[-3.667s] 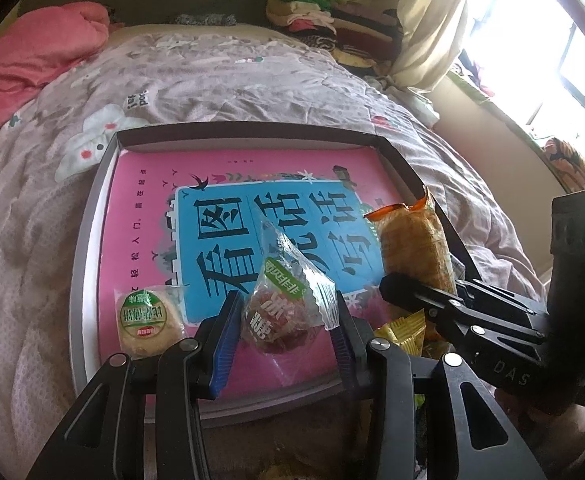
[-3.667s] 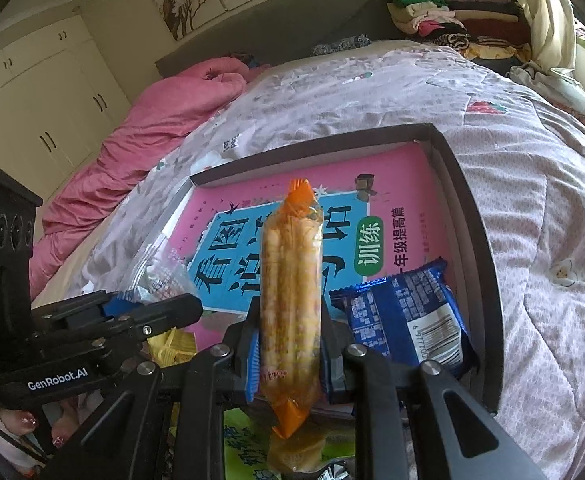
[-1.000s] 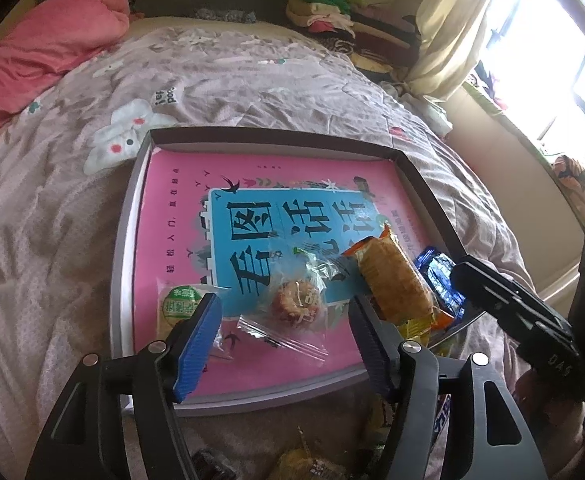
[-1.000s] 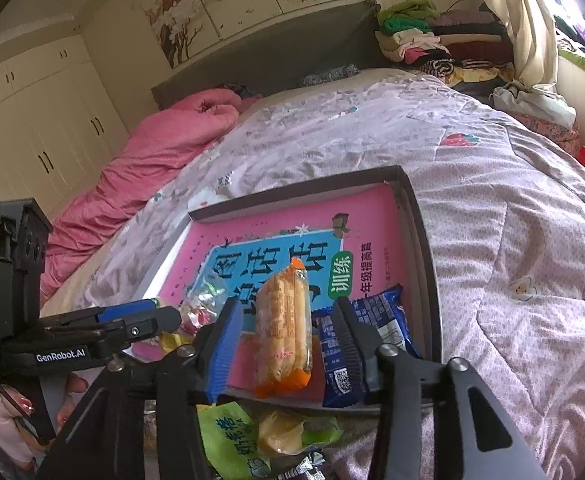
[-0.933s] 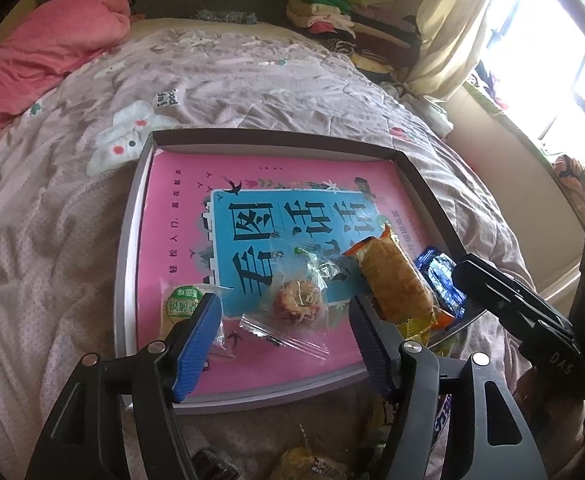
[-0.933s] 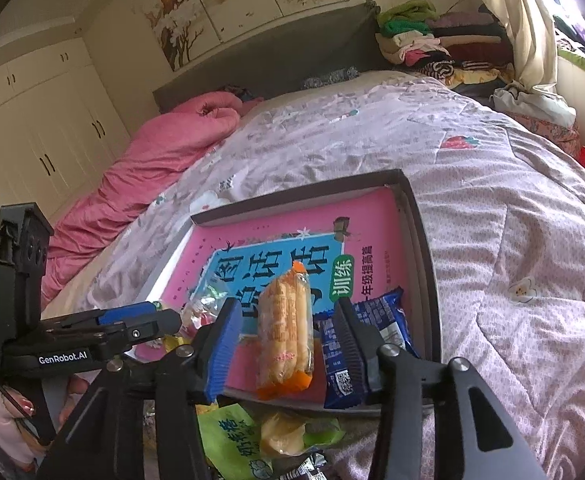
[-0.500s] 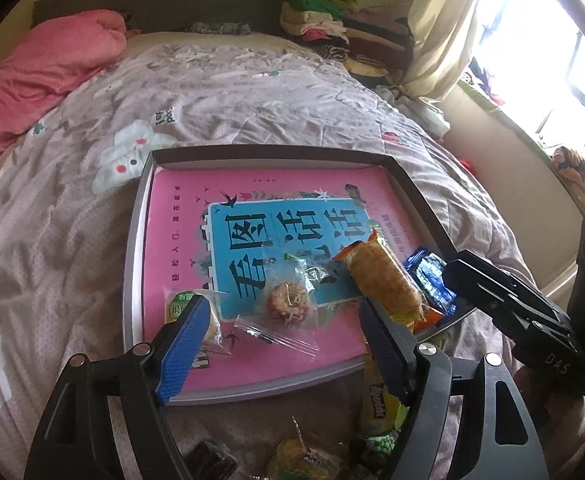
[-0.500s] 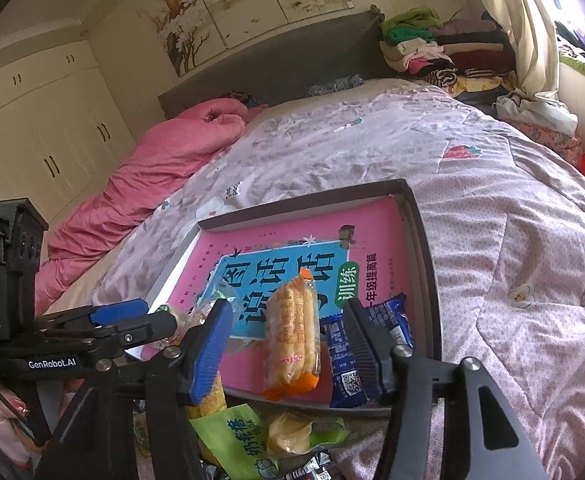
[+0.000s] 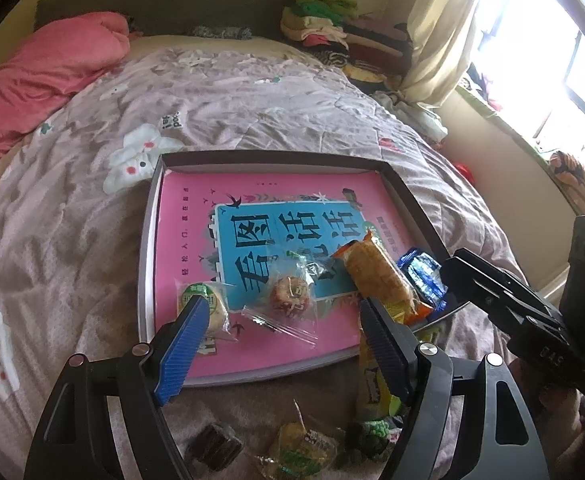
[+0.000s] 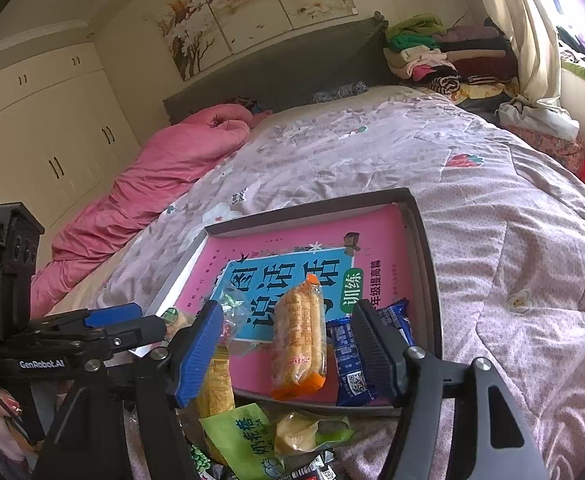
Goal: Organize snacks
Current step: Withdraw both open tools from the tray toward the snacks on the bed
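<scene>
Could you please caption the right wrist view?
Open hand-held gripper above an orange snack lying in the tray.

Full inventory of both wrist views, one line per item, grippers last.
tray: 1, dark grey rim, on the bed, pink book cover lying inside
round green-label snack: 1, clear wrap, tray's near-left corner
clear-wrapped pastry: 1, reddish-brown, tray's near middle
orange cracker pack: 1, orange, tray's near right
blue snack pack: 1, blue, right of the orange pack
loose snacks: several, green, yellow and dark, on the quilt in front of the tray
quilt: 1, pale pink print, covers the bed
pink duvet: 1, pink, by the headboard
folded clothes: 1 pile, mixed colours, beside the headboard
left gripper: 1, black with blue pads, open, nothing between
right gripper: 1, black with blue pads, open, just released
</scene>
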{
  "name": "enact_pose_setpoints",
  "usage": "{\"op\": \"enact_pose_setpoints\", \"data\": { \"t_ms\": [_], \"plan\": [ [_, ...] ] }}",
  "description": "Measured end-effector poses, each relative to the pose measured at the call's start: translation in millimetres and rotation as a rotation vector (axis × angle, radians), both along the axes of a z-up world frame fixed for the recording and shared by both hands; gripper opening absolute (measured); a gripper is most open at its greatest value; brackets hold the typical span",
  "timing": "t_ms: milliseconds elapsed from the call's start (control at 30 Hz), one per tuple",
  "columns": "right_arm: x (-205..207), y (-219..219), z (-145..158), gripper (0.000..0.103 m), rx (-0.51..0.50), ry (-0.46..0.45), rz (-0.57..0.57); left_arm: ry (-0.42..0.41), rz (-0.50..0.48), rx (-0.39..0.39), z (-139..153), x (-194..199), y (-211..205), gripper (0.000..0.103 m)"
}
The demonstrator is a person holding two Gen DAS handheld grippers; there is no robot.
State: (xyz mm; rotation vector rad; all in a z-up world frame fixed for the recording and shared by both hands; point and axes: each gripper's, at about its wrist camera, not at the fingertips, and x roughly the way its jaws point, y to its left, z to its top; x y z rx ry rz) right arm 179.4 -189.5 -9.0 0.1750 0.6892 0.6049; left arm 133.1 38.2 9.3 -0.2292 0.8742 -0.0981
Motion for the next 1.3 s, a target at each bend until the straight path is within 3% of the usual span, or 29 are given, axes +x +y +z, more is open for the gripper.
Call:
{"op": "enact_pose_setpoints", "data": {
  "t_ms": [1300],
  "plan": [
    [-26,-23,4,0.073,0.01,0.034,-0.047,0.009,-0.014,0.06,3,-48,4,0.079]
  ]
}}
